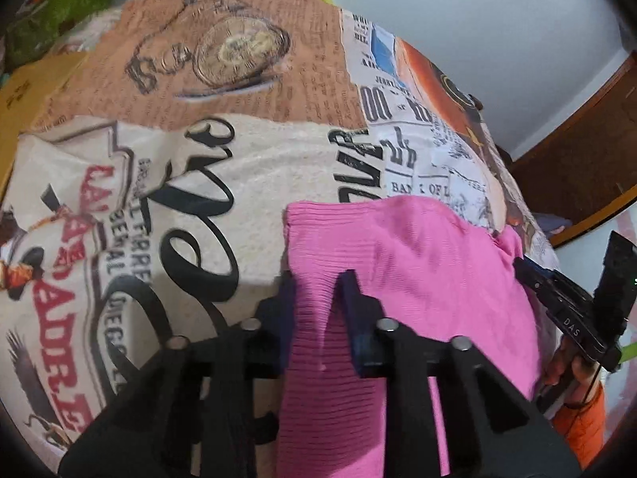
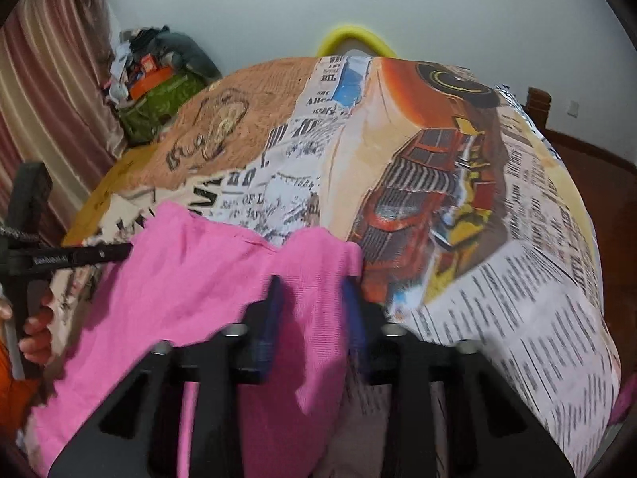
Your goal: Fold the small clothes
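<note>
A pink ribbed garment hangs between both grippers over a printed tablecloth. My left gripper is shut on the garment's left edge, with cloth bunched between its blue fingers. In the right wrist view my right gripper is shut on the right part of the same pink garment, its cloth draped between the fingers. The right gripper's body also shows at the right edge of the left wrist view, and the left gripper's body at the left edge of the right wrist view.
The table under the newspaper and car print tablecloth drops off at the right and near sides. A green bag with clutter sits at the back left by a curtain. A yellow hoop stands behind the table. Wooden furniture is right.
</note>
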### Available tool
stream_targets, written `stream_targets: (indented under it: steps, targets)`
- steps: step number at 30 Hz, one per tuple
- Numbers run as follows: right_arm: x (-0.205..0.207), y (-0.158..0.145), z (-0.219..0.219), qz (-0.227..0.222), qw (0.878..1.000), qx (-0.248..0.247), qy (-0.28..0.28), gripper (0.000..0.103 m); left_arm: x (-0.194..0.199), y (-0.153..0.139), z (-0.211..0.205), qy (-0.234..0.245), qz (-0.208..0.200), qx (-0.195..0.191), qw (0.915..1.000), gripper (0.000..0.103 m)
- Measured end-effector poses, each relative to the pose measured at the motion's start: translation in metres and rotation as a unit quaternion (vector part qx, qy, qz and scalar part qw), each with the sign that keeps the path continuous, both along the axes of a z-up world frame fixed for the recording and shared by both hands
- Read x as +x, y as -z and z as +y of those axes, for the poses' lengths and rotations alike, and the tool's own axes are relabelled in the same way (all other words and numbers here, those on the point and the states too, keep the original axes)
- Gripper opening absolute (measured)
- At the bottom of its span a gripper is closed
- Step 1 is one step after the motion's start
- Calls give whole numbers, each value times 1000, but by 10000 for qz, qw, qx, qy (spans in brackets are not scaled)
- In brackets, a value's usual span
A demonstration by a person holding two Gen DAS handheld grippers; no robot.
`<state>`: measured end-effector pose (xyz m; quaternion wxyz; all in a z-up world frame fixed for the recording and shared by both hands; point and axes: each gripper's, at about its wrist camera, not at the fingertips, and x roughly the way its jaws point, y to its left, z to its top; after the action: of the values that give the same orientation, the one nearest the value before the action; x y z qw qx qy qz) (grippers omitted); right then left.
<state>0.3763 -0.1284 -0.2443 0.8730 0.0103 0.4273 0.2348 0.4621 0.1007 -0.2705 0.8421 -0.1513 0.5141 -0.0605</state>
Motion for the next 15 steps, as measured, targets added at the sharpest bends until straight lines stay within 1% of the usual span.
stream_targets:
  steps: [1,3,4,5,6,7,9,11,12,14,15]
  targets:
    - [0,1,1,-82,9999,-82,-26,8,0,-1,0,-12,-39,111,9999,10]
    - [2,1,2,-183,9996,-186,-46,6,0,-2,2,-119,-70,355,9993,7]
    - [2,0,1,-243,9994,-257,10,6,1,0,4,-212,-36,503,9985,3]
    - [4,0,1,-257,9992,-302,46,6,2,3,8,-361,67,769,9964,3]
    - [5,-1,-1,-239,9992,-327,69,5,3,6,11,-440,147,895,9949,3]
    - [4,-3,-2,-247,9990,-361,110,6,3,8,15,-492,208,913,9944,3]
    - [0,-6,-2,-287,9986,-443,105,6,-4,10,31,-628,308,541,9961,3]
    - [-7,-10,-3,-274,9985,-465,79,6,-14,4,42,-708,286,189,9969,3]
    - [-11,-12,-5,-258,9987,-428,55,8,-20,-1,46,-729,248,145,9969,3]
    - [-22,-18,-9,-240,9990,-366,36,18,-32,-12,49,-710,200,310,9968,4]
    - [-29,-22,-11,-253,9991,-347,35,27,-39,-18,48,-673,176,423,9967,4]
